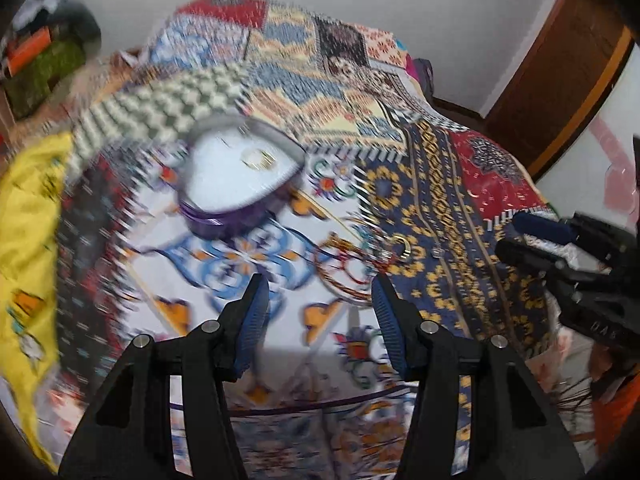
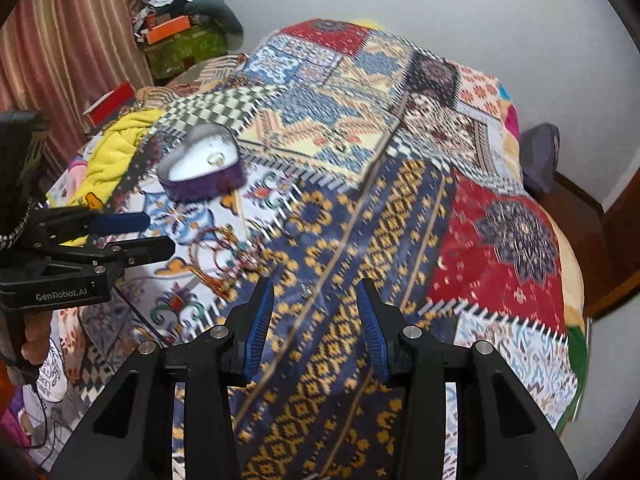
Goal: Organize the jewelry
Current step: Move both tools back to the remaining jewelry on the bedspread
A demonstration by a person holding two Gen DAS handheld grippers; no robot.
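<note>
One heart-shaped purple box (image 1: 236, 184) sits open on the patchwork bedspread (image 2: 400, 208), its white lining holding what looks like a single gold ring (image 2: 216, 159); blur hides any finer detail. Nearer the grippers, a loose cluster of thin red-and-gold bangles (image 1: 352, 264) lies flat on the spread, too smeared to count, with a small gold hoop (image 1: 402, 246) beside them. The left gripper (image 1: 320, 304) hangs above the spread with its jaws spread wide, holding nothing. The right gripper (image 2: 316, 312) is likewise wide apart and empty. A yellow cloth (image 1: 28, 216) lies crumpled left of the box.
</note>
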